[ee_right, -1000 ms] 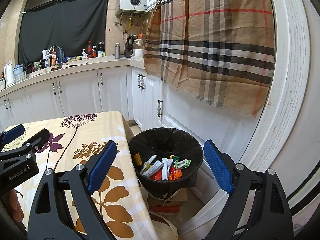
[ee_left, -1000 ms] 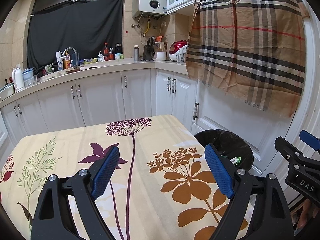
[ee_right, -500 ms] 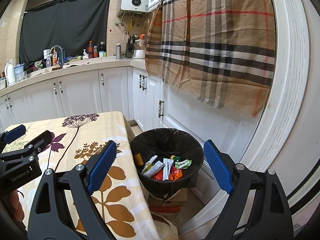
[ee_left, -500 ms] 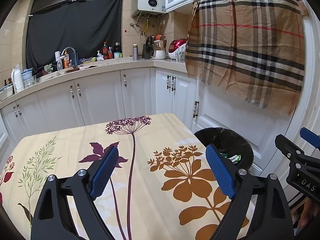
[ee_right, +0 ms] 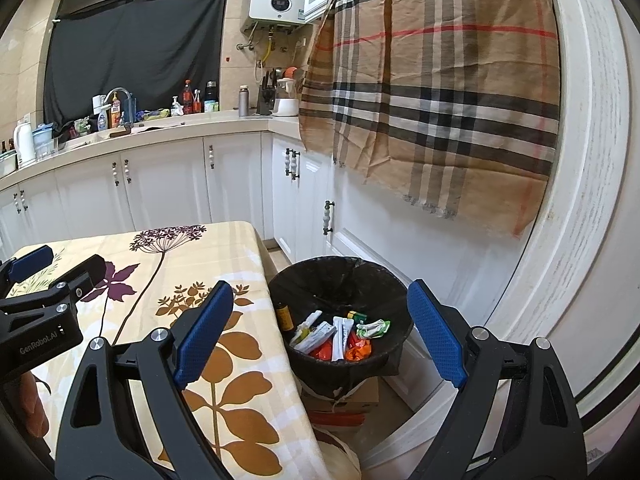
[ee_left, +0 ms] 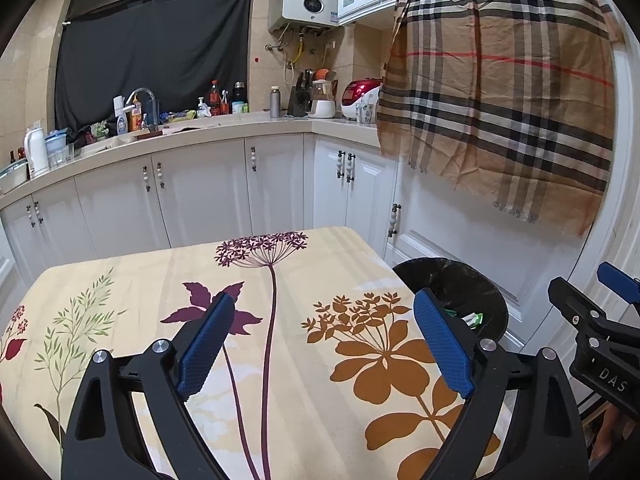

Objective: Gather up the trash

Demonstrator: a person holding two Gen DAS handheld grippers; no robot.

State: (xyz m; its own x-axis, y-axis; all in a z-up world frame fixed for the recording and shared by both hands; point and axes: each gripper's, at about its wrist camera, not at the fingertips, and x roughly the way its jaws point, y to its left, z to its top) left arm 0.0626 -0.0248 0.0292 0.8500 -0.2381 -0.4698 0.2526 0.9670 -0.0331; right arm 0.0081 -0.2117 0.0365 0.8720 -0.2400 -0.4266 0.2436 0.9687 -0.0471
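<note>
A black-lined trash bin [ee_right: 340, 280] stands on the floor at the table's right edge and holds several wrappers [ee_right: 340, 336], white, green, red and orange. Its rim also shows in the left wrist view [ee_left: 452, 272]. My right gripper [ee_right: 320, 336] is open and empty, held above the bin and the table corner. My left gripper [ee_left: 324, 344] is open and empty above the floral tablecloth [ee_left: 280, 300]. No loose trash shows on the cloth.
White kitchen cabinets [ee_left: 200, 192] run behind the table, with a cluttered counter [ee_left: 180, 120] above. A plaid cloth [ee_left: 500, 100] hangs on the right over a white door [ee_right: 400, 240]. A cardboard box [ee_right: 352, 396] sits under the bin.
Both grippers stay open and almost still; the views have shifted only slightly.
</note>
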